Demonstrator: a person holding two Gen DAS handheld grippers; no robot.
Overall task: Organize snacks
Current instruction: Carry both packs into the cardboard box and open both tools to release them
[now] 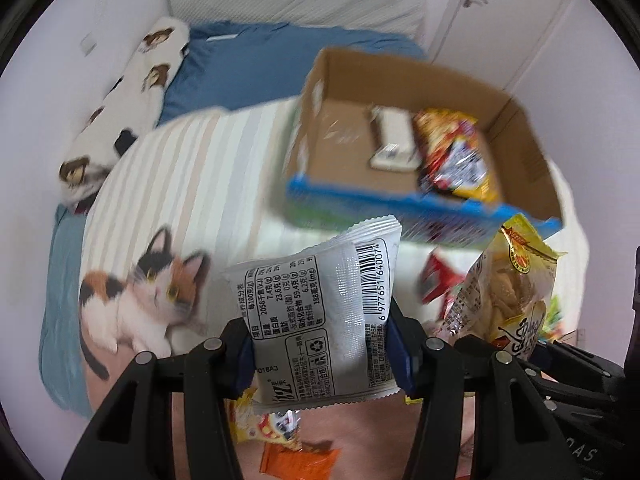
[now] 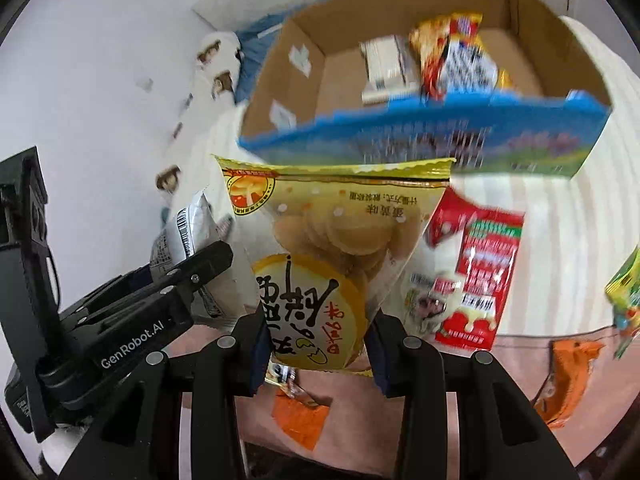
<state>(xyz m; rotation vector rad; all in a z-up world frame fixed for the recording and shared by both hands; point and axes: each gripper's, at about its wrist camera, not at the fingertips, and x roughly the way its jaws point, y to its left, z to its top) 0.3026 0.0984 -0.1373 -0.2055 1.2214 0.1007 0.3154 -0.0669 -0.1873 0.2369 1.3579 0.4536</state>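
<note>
Bed's cat print (image 1: 148, 300): left cam only

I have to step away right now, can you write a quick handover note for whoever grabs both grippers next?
Left gripper: shut on a white snack packet, held in the air.
Right gripper: shut on a yellow biscuit bag, also lifted.
Cardboard box sits on the bed just ahead; a white packet and a red and yellow bag are already inside.
Still loose on the blanket: a red packet, orange packets, a green one at the right edge.
Next, probably: drop both held bags in the box, then collect the rest.
</note>
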